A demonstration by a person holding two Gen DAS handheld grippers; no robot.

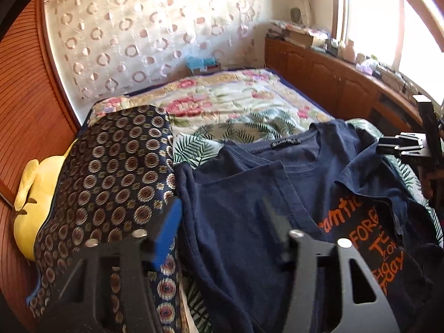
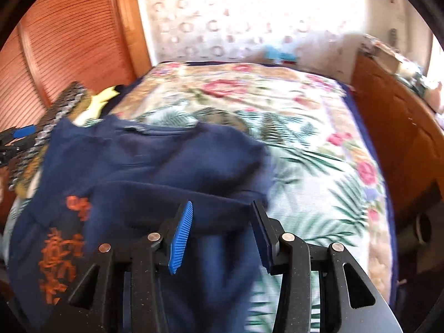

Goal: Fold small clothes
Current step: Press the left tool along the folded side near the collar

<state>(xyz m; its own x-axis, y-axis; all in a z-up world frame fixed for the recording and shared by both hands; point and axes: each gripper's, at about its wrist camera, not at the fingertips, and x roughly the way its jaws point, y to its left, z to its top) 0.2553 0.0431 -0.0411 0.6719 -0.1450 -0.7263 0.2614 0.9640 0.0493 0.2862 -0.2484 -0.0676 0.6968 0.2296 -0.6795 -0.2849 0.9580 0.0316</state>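
Navy T-shirt (image 1: 249, 194) is lying face up on the floral bedspread (image 1: 236, 97), collar toward the far wall, and it is sitting rumpled rather than flat. Its orange lettering (image 1: 369, 238) is showing on the half nearest the right hand, and one sleeve is already doubled over the chest, so I'd judge the fold as barely under way.

Left gripper (image 1: 222, 227) is hanging low over the shirt's left edge, jaws standing apart, with navy cloth lying in the gap. Its blue pad is hovering right where the shirt meets the patterned dark cushion (image 1: 111, 172). No pinch is showing; that placement reads as lining up to catch the side seam.

Right gripper (image 2: 222, 230) is sitting over the opposite edge, jaws likewise apart, and a thick ridge of navy fabric is running between the two pads. Neither pad is pressing on it that I can see, though this view is blurred.

Both tools are bracketing the garment from either side, which suits lifting both edges together and bringing them across. Behind the cushion, a yellow plush toy (image 1: 30, 199) is resting against the wooden slatted panel (image 1: 30, 88), well clear of the work. Bunched cloth is the risk here: a pinch could catch two layers.
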